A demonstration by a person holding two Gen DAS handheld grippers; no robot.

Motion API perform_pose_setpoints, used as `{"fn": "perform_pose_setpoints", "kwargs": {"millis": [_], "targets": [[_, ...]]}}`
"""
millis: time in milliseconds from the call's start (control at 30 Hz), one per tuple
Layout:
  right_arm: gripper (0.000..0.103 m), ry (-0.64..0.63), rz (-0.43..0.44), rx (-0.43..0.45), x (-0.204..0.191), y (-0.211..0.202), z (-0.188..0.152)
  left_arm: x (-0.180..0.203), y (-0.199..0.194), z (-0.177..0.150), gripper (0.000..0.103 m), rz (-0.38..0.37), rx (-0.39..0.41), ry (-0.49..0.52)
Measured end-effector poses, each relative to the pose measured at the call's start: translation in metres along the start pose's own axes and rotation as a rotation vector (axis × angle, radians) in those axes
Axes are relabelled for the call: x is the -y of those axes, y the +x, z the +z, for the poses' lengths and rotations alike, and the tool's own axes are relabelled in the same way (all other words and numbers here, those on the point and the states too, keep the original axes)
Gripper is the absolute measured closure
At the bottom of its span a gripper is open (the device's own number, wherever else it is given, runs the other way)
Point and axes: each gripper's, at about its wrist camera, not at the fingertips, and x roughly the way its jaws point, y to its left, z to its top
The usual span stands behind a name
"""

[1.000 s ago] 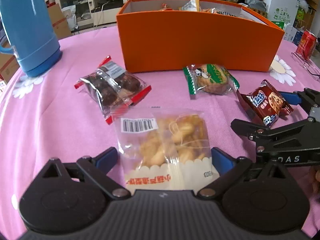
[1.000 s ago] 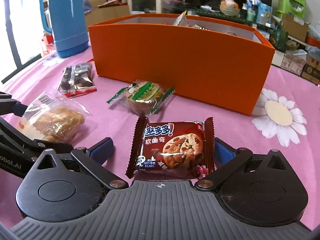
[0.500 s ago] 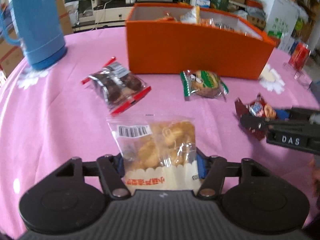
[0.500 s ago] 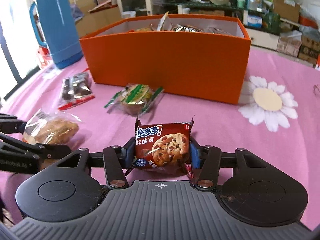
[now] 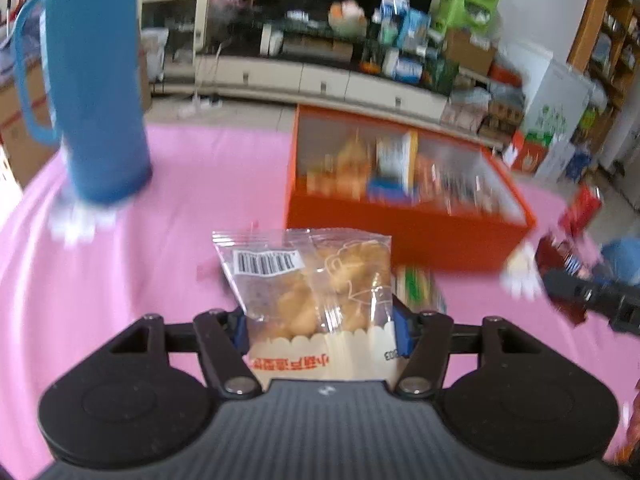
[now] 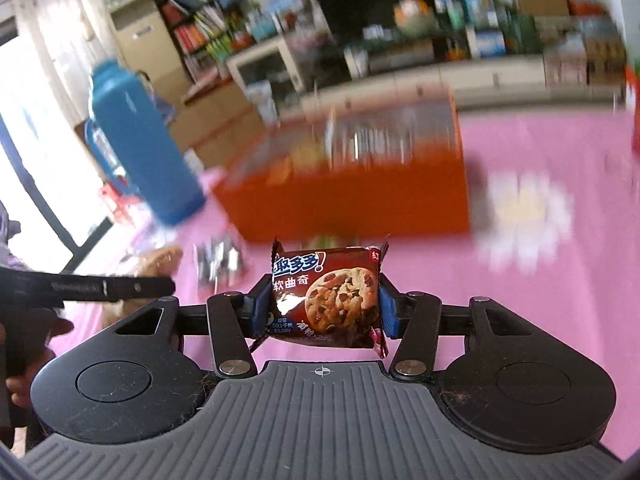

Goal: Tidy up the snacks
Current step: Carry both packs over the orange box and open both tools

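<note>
Both claws are loaded. Left gripper [image 5: 320,330] is clamped on the clear pack of golden pastry bites [image 5: 310,280], pads pinching its lower sides w/ the barcode end sticking up fwd. Right gripper [image 6: 322,306] is squeezed onto the brown choc-chip cookie packet [image 6: 326,298], held across its width. I read this as the carry step: both snacks are off the pink tablecloth [image 5: 120,280] and headed for the orange box [image 5: 404,216], which sits ahead, well apart from both claws and already holding other packs. Next I need to bring each hand over the rim, find a free gap, then release. Green-wrapped cookie [image 5: 418,286] and a dark packet [image 6: 218,260] are left on the cloth.
</note>
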Motion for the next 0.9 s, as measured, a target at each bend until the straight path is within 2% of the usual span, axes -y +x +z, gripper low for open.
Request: {"fn": "perform_pose_setpoints", "kwargs": {"millis": [133,200,300,433,533,600,667,733,767,800,900], "targets": [[0.077,-0.095,-0.071,0.093,-0.005,0.026,0.073,0.011,0.032,0.058,0.041,0.018,0.051,0.039],[0.077,-0.106,-0.084,0.093,-0.001,0.055,0.102,0.016,0.056,0.082,0.041,0.018,0.061,0.050],[0.077,-0.136,-0.128,0.051,0.009,0.104,0.129,0.021,0.103,0.110,0.041,0.012,0.030,0.044],[0.076,-0.150,-0.164,-0.055,0.023,0.169,0.134,0.028,0.157,0.119,0.040,0.042,-0.042,0.072],[0.071,-0.136,-0.141,-0.113,0.031,0.198,0.124,0.039,0.167,0.114,0.037,0.068,-0.025,0.165],[0.069,-0.146,-0.138,-0.115,0.031,0.202,0.120,0.044,0.169,0.111,0.024,0.082,-0.024,0.208],[0.064,-0.138,-0.138,-0.109,0.031,0.201,0.120,0.043,0.160,0.110,0.020,0.065,-0.007,0.207],[0.050,-0.116,-0.123,-0.095,0.029,0.191,0.121,0.039,0.134,0.110,0.016,0.038,0.053,0.178],[0.045,-0.112,-0.116,-0.072,0.027,0.181,0.121,0.037,0.118,0.109,0.010,0.026,0.088,0.161],[0.037,-0.117,-0.112,-0.033,0.025,0.166,0.121,0.035,0.103,0.107,0.005,0.019,0.119,0.144],[0.020,-0.132,-0.122,0.086,0.018,0.114,0.114,0.026,0.057,0.087,0.003,0.002,0.180,0.096]]}}
